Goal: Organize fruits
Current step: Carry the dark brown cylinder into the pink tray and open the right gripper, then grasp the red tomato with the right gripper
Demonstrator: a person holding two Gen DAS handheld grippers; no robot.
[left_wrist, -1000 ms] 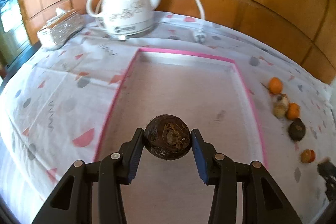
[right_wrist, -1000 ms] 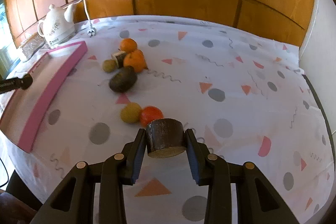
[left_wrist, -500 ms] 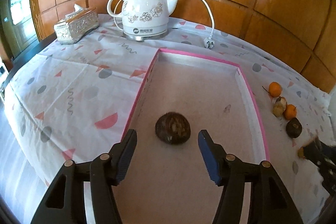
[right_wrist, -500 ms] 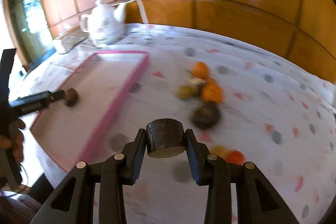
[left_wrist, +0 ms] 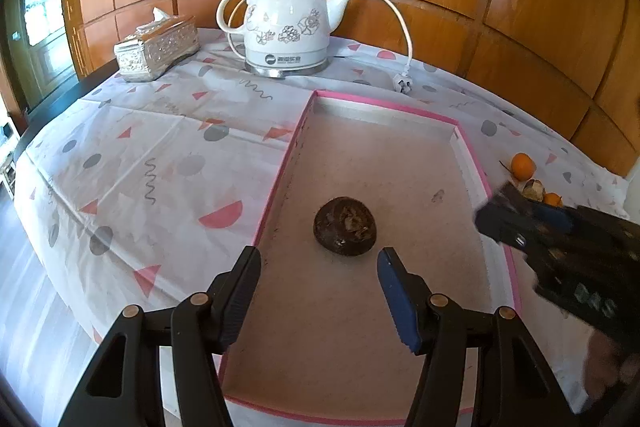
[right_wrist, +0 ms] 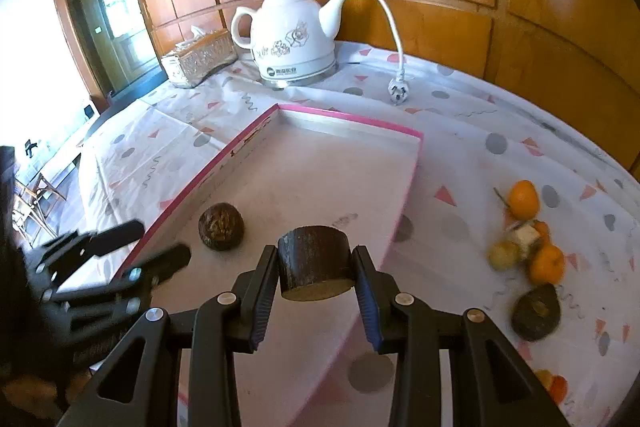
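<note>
Brown fruit (left_wrist: 345,226) now sits released; left tool (left_wrist: 319,287) has withdrawn.

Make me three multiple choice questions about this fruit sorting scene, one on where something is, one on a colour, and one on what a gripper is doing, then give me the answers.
1. Where does the round brown fruit lie?
A. inside the pink-rimmed tray
B. beside the white kettle
C. on the tissue box

2. What colour is the tray's rim?
A. green
B. pink
C. black

3. What is the right gripper doing?
A. hanging open with nothing in it
B. gripping an orange
C. clamped on a dark cut cylinder piece

Answers:
1 A, the fruit rests on the tray floor just ahead of the open left gripper.
2 B, a pink band runs along the tray's edges in both views.
3 C, both fingers press against the sides of the piece, held above the tray.
</note>
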